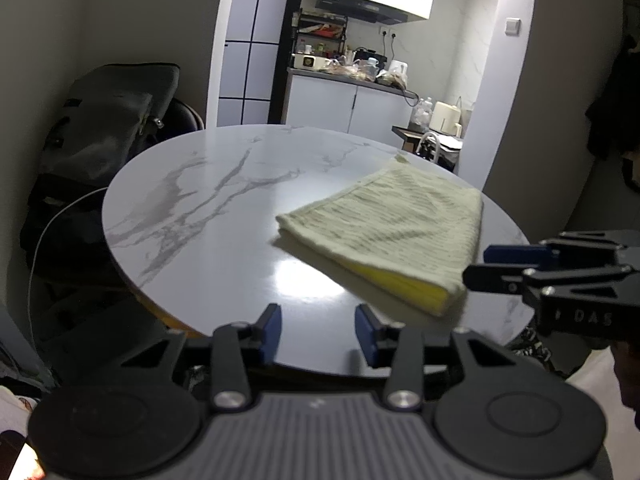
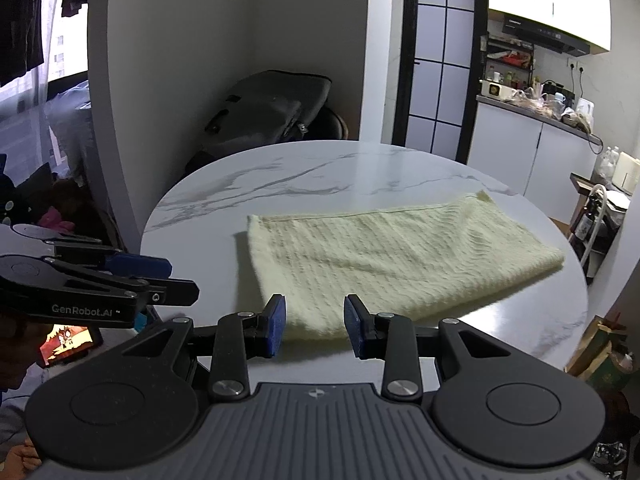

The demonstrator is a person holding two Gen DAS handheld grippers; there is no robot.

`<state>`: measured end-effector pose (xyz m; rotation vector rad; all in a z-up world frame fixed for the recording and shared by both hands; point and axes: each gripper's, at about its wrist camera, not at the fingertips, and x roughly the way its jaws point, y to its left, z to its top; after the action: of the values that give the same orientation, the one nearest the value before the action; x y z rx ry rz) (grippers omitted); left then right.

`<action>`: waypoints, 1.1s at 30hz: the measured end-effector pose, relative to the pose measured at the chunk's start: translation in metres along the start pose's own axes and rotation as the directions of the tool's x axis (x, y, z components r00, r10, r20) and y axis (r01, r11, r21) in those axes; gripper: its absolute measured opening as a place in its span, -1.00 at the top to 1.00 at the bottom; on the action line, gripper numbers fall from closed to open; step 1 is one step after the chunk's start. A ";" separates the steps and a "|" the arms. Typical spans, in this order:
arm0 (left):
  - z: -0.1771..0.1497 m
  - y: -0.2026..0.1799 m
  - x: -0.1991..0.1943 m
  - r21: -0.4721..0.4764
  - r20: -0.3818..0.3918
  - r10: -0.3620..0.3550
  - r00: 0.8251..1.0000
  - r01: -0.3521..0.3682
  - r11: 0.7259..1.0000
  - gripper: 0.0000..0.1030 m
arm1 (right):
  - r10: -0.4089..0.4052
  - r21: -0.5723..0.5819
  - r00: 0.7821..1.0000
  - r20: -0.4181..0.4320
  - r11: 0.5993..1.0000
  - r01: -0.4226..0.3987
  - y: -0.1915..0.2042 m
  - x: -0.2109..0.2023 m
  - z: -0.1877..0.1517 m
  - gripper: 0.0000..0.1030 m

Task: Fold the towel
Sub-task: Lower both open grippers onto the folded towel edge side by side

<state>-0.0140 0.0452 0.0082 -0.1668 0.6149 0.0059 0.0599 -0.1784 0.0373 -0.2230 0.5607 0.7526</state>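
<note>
A pale yellow-green ribbed towel [image 1: 394, 232] lies folded into a rectangle on the round white marble table [image 1: 208, 200]. It also shows in the right wrist view [image 2: 400, 256], flat and several layers thick. My left gripper [image 1: 318, 334] is open and empty over the table's near edge, left of the towel's near corner. My right gripper [image 2: 314, 326] is open and empty, its blue pads [image 2: 276, 324] just short of the towel's near edge. The right gripper shows side-on in the left wrist view [image 1: 480, 266], beside the towel's corner. The left gripper shows side-on in the right wrist view [image 2: 180, 280].
A dark bag [image 1: 116, 120] rests on a chair behind the table. A kitchen counter [image 1: 352, 80] with clutter stands beyond the doorway. Bottles and a small stand [image 2: 596, 216] are close to the table's far right edge. A lit screen [image 2: 68, 342] lies low at the left.
</note>
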 end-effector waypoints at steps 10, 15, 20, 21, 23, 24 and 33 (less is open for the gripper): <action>0.001 0.008 0.003 0.009 0.016 -0.003 1.000 0.002 1.000 0.07 | 0.003 0.010 0.999 -0.037 1.000 -0.002 0.003 0.011 -0.008 0.30; 0.004 0.010 0.008 0.018 0.020 -0.009 1.000 0.008 1.000 0.07 | 0.004 0.013 0.999 -0.041 1.000 -0.003 0.003 0.012 -0.009 0.30; 0.005 0.012 0.010 0.018 0.024 -0.011 1.000 0.011 1.000 0.06 | 0.005 0.020 0.999 -0.038 1.000 -0.005 0.004 0.012 -0.009 0.30; 0.005 0.013 0.011 0.017 0.024 -0.010 1.000 0.009 1.000 0.06 | 0.007 0.021 0.999 -0.034 1.000 -0.007 0.004 0.011 -0.009 0.30; 0.006 0.014 0.012 0.016 0.025 -0.004 1.000 0.003 1.000 0.06 | 0.017 0.014 0.999 -0.029 1.000 -0.017 0.005 0.010 -0.008 0.30; 0.007 0.014 0.012 0.016 0.025 0.000 1.000 0.000 1.000 0.06 | 0.022 0.008 0.999 -0.029 1.000 -0.022 0.005 0.010 -0.009 0.30; 0.011 0.016 0.019 0.019 0.025 0.015 1.000 -0.016 1.000 0.02 | 0.045 -0.029 0.999 -0.029 0.999 -0.046 0.005 0.014 -0.012 0.30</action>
<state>0.0070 0.0622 0.0042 -0.1431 0.5910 0.0171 0.0598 -0.1710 0.0190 -0.2491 0.5836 0.8035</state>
